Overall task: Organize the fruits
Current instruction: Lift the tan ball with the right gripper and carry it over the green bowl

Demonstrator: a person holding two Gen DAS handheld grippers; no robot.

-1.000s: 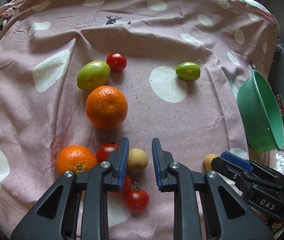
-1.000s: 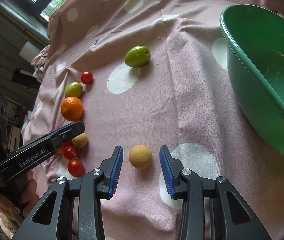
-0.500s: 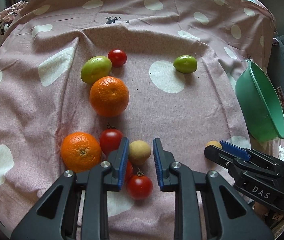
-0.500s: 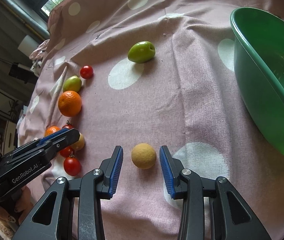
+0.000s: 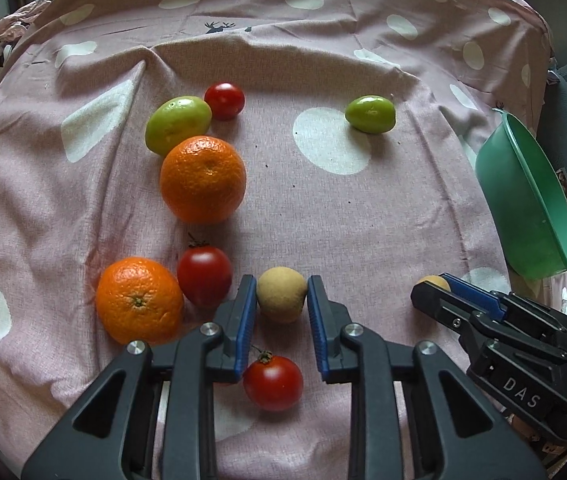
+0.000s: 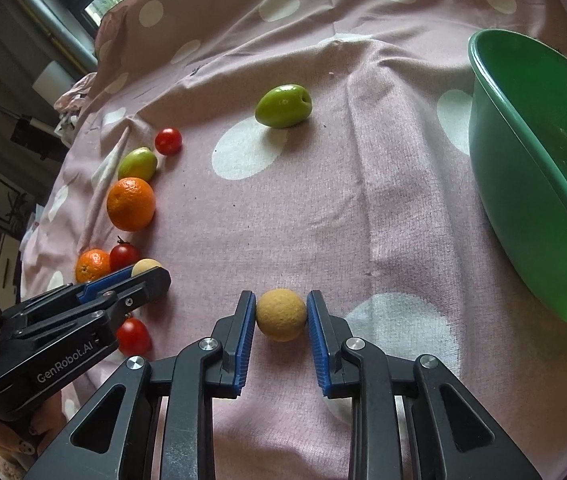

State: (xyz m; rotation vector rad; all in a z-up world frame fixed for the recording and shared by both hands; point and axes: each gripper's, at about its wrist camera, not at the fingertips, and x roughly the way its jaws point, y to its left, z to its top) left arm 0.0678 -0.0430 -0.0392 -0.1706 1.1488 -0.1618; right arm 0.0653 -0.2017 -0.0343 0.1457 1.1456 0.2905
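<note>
My left gripper point(image 5: 281, 285) is shut on a pale tan round fruit point(image 5: 282, 300) that rests on the pink dotted cloth point(image 5: 343, 220). Around it lie two oranges point(image 5: 202, 179) point(image 5: 139, 300) and three red tomatoes point(image 5: 204, 276) point(image 5: 273, 382) point(image 5: 224, 101). My right gripper point(image 6: 281, 300) has its jaws closing on a yellow-tan round fruit point(image 6: 281, 315), with both blue pads pressed against its sides. Two green fruits point(image 5: 178, 124) point(image 5: 370, 114) lie farther back. The green bowl point(image 6: 523, 168) stands to the right.
The cloth is wrinkled and drapes off the far and left edges. In the right wrist view the left gripper point(image 6: 151, 276) reaches in from the left, with a hand below it. Dark furniture sits beyond the bowl.
The right jaws have closed from a gap onto the yellow-tan fruit. The left gripper still holds the tan fruit and has barely shifted.
</note>
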